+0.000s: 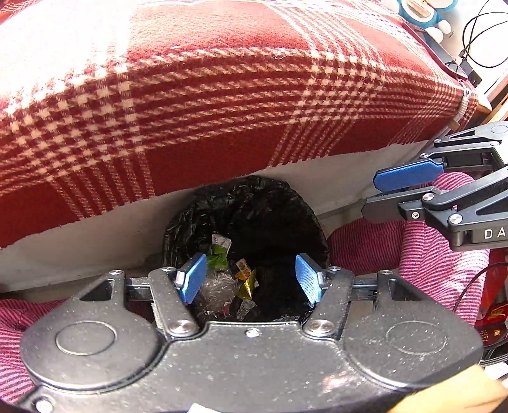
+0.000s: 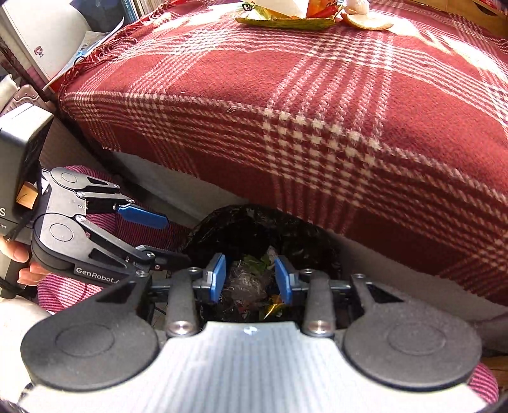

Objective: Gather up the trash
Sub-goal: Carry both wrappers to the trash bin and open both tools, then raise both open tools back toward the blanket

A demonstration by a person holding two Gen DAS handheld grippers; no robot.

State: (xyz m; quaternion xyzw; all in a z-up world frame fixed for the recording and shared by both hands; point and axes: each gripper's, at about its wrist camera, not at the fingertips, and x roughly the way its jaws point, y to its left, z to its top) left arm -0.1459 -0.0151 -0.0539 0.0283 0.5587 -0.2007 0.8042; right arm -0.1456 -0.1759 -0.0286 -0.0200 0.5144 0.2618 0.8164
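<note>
A small bin with a black liner (image 1: 254,190) (image 2: 250,216) stands below the edge of a table under a red plaid cloth (image 1: 206,95) (image 2: 317,111). Crumpled wrappers and clear plastic (image 1: 228,282) (image 2: 246,281) lie at its bottom. My left gripper (image 1: 250,278) (image 2: 166,236) hangs open over the bin mouth, holding nothing. My right gripper (image 2: 251,279) (image 1: 371,193) is also open and empty, above the bin from the other side. More wrappers (image 2: 285,17) and a piece of orange peel (image 2: 368,20) lie on the far side of the table.
A pink striped fabric (image 1: 428,254) (image 2: 63,286) lies on both sides of the bin. A blue plush toy (image 1: 425,12) and cables (image 1: 476,41) are at the table's far corner. A hand (image 2: 22,260) holds the left gripper's handle. Boxes and papers (image 2: 47,38) stand at the left.
</note>
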